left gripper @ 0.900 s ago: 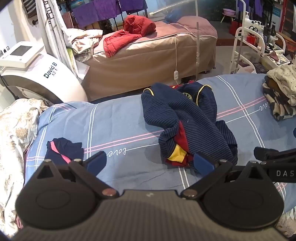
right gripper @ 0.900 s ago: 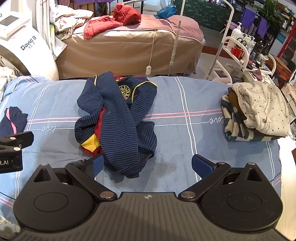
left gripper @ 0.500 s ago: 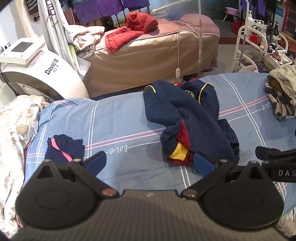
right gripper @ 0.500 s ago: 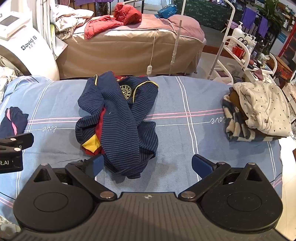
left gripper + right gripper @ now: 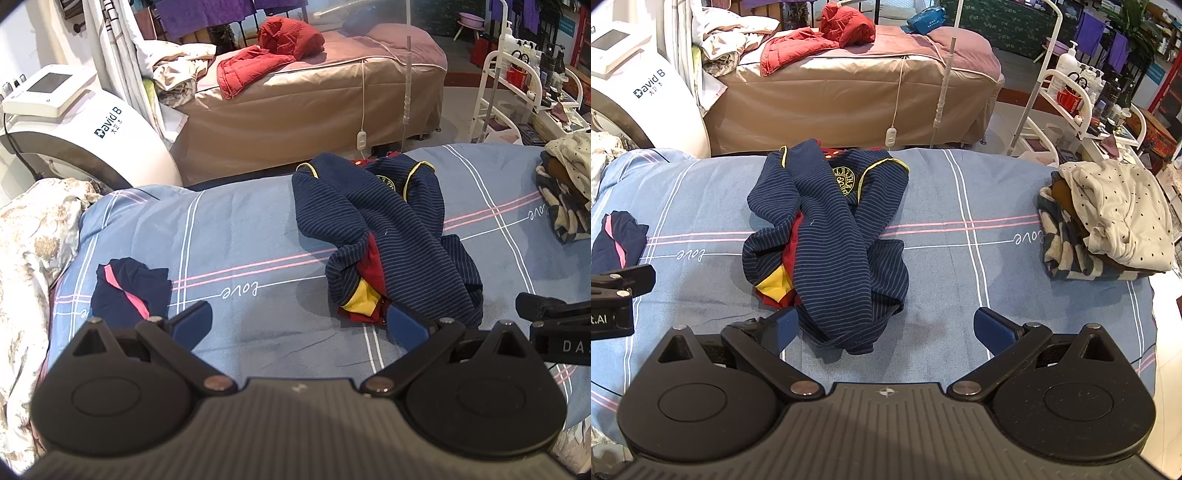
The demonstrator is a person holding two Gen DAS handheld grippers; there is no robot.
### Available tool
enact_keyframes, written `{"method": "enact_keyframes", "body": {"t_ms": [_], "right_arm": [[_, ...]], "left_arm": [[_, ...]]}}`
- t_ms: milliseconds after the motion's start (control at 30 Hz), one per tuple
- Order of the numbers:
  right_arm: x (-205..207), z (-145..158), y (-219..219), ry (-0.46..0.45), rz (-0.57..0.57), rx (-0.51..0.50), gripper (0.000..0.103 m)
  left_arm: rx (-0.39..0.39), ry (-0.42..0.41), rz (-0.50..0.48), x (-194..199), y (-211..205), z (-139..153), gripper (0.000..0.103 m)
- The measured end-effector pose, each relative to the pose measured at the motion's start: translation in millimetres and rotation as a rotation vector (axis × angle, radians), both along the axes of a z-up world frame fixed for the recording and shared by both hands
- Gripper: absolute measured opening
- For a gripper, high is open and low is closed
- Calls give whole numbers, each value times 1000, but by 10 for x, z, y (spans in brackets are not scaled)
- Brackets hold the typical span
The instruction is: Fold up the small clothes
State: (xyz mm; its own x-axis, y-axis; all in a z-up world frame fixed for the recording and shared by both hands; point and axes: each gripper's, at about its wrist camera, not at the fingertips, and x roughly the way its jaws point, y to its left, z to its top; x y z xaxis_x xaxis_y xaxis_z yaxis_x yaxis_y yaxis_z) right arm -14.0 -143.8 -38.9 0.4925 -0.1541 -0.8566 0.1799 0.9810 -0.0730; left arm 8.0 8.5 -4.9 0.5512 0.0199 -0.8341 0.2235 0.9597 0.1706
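So here's the setup, everything placed off the striped navy sweater [image 5: 827, 236], which lies crumpled near the middle of the blue checked bed [image 5: 960, 295].

Far left of the sweater, well apart from it, there's a small navy piece with a pink stripe [image 5: 129, 288], already looking folded. Next, the left claw [image 5: 299, 321] hangs over bare sheet with its jaws spread wide and nothing between them; the sweater's near-left corner, where the red and yellow lining pokes out, sits just beside its right finger. The sweater itself runs lengthwise away from both claws, collar and crest at the far end, hem bunched at the near end. The right claw [image 5: 882, 328] is also wide open and empty, and the hem sits between its fingers, toward the left one. So I'd say the right claw is the closer one for grabbing the hem, left takes the lining corner. Far right of the sweater, a pile of clothes [image 5: 1108, 221] sits by the bed edge.
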Motion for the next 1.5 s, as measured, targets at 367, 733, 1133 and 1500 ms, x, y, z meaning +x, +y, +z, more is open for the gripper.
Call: {"method": "enact_keyframes", "body": {"t_ms": [367, 733, 1133, 1500], "right_arm": [[2, 4, -5, 1, 1, 2, 103], [4, 0, -2, 4, 7, 4, 103], [-14, 15, -4, 8, 8, 8, 103], [-27, 12, -2, 7, 7, 7, 103]], "left_arm": [[2, 15, 34, 42, 38, -24, 103], [7, 19, 47, 50, 38, -27, 103], [4, 22, 54, 31, 37, -30, 103], [3, 22, 56, 19, 41, -34, 103]]}}
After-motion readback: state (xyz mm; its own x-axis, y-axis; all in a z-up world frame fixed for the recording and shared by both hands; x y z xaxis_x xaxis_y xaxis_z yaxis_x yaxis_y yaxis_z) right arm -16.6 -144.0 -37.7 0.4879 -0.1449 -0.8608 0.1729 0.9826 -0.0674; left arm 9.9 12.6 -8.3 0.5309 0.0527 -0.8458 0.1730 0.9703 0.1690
